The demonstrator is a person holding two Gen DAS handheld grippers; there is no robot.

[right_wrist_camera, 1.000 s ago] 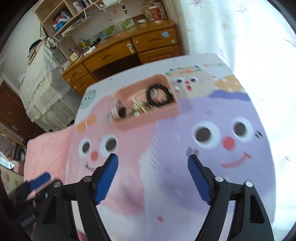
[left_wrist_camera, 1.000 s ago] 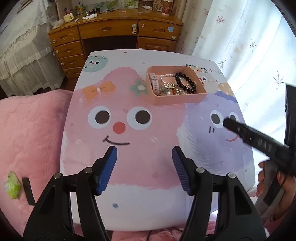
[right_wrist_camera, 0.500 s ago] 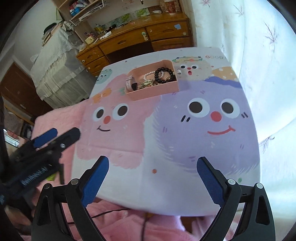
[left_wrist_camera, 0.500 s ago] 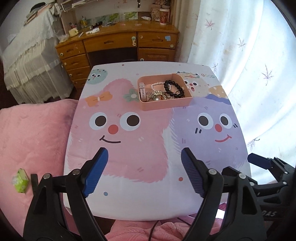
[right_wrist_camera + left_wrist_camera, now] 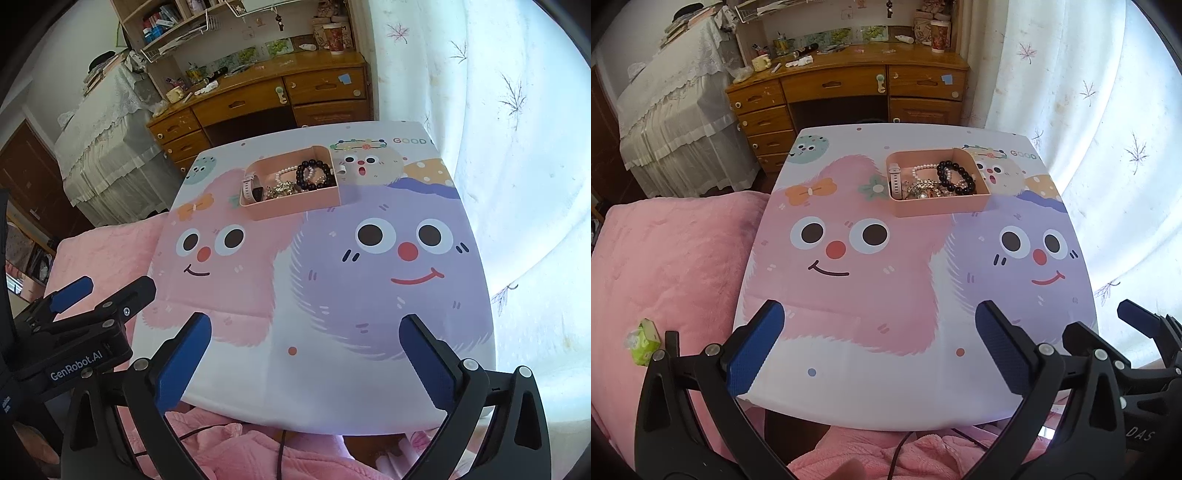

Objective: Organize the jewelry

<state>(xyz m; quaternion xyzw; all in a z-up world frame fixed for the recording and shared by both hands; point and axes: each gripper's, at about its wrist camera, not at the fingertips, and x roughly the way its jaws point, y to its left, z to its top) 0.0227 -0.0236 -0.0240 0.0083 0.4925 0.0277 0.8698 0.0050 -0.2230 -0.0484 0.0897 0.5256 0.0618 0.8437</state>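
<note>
A pink tray (image 5: 942,207) (image 5: 295,208) stands at the far middle of the cartoon-printed table (image 5: 879,343). In it lie a white watch (image 5: 894,181) (image 5: 252,190), a pearl strand (image 5: 919,169), a black bead bracelet (image 5: 956,178) (image 5: 316,174) and a tangle of gold jewelry (image 5: 921,190) (image 5: 280,190). My left gripper (image 5: 877,347) is open and empty over the near table edge. My right gripper (image 5: 306,358) is open and empty, also at the near edge, to the right of the left one; it also shows in the left wrist view (image 5: 1137,321).
A pink blanket (image 5: 665,266) covers the bed at the left, with a green packet (image 5: 642,341) on it. A wooden desk (image 5: 849,92) stands behind the table. White curtains (image 5: 1108,129) hang at the right. A cable (image 5: 280,454) trails under the near edge.
Both grippers have drawn back from the tray toward the near table edge and opened wider. The right gripper moved from beside the table's right part to low at the right.
</note>
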